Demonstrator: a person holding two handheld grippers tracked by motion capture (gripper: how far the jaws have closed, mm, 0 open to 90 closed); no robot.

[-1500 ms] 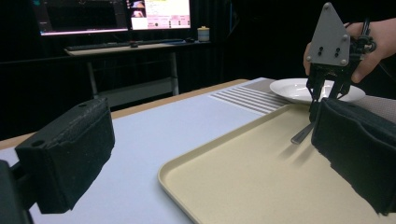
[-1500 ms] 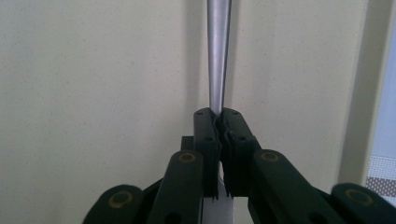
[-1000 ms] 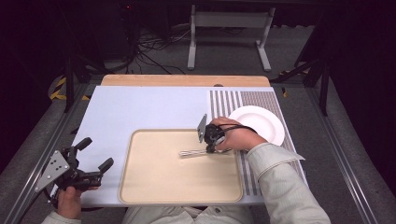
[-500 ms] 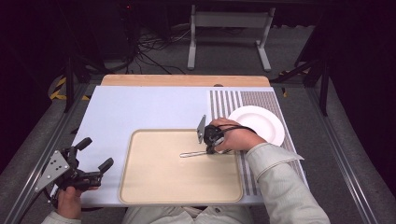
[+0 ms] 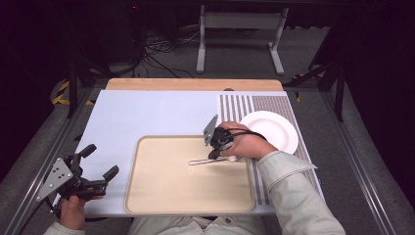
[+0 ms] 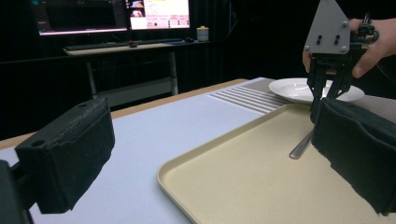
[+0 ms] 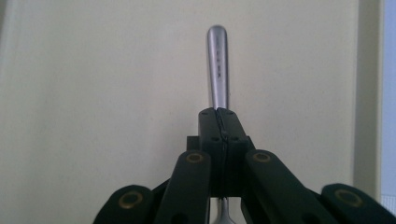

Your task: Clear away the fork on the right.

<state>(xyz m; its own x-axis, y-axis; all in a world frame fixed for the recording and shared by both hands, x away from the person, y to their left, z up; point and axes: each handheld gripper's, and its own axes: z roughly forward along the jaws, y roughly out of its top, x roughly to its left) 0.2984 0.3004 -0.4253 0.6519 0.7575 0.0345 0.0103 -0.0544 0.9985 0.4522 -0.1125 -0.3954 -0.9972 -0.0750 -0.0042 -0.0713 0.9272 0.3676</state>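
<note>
Dark room around a pale blue tabletop (image 5: 147,112). High view: beige tray (image 5: 161,196) at the near edge, white plate (image 5: 276,128) to its right on a striped mat (image 5: 274,105). Right tongs (image 5: 214,154) pinch a metal utensil (image 5: 203,161) low over the tray; its head is hidden under the hand. It's shifted slightly right since a second ago. Left tongs (image 5: 100,161) wide open, empty, off the tray's left edge, unmoved.

Left gripper view: own pads (image 6: 70,156) spread wide, nothing between; handle tip (image 6: 299,148) sits at the tray.

Right gripper view: jaws shut tight on the handle (image 7: 217,65); head end cut off at the bottom.
</note>
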